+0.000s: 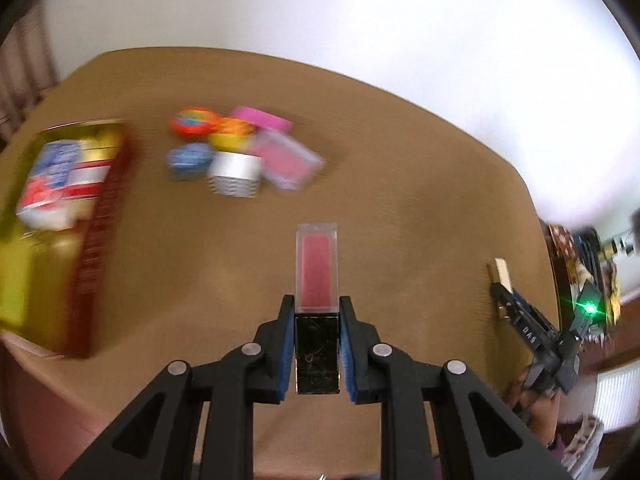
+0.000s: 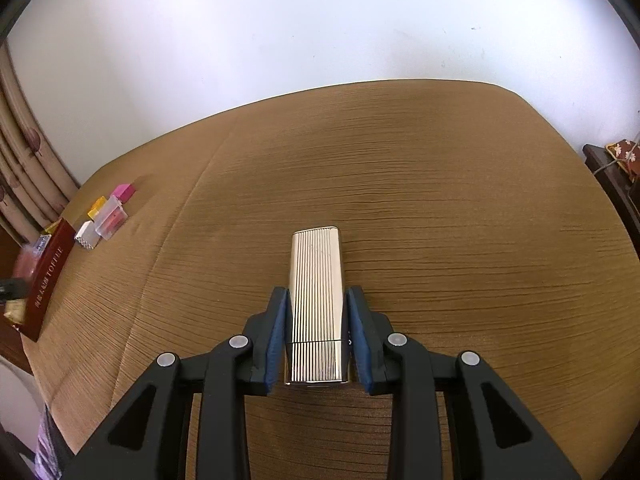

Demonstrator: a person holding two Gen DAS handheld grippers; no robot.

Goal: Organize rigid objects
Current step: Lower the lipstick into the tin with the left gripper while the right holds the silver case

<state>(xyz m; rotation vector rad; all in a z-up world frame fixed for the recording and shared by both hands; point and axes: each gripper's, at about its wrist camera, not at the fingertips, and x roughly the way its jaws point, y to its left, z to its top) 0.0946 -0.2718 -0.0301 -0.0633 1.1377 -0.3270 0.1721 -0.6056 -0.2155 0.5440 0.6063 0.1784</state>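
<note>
**Both grippers clamped on slim cases above the brown table**

The left gripper (image 1: 317, 320) has its blue pads pressed against the black lower end of a slim case (image 1: 317, 280). The case's clear upper half, with a pink-red fill, sticks straight out past the fingertips over the brown table (image 1: 400, 208). The surroundings in this view are smeared by motion blur.

Farther out on the table, to the left, sits a cluster of small items (image 1: 240, 152): a pink block, a clear box with pink contents, a white ribbed box, and round pieces in orange, yellow and blue. At the left edge stands a red box (image 1: 96, 256) holding packets.

The right gripper (image 2: 316, 328) is closed on a gold ribbed case (image 2: 316, 300), gripped by its sides near the lower seam; its far end reaches beyond the fingertips. Whether it rests on the cloth or sits just above it cannot be told. The cluster and red box lie well apart, at this view's far left.
</note>
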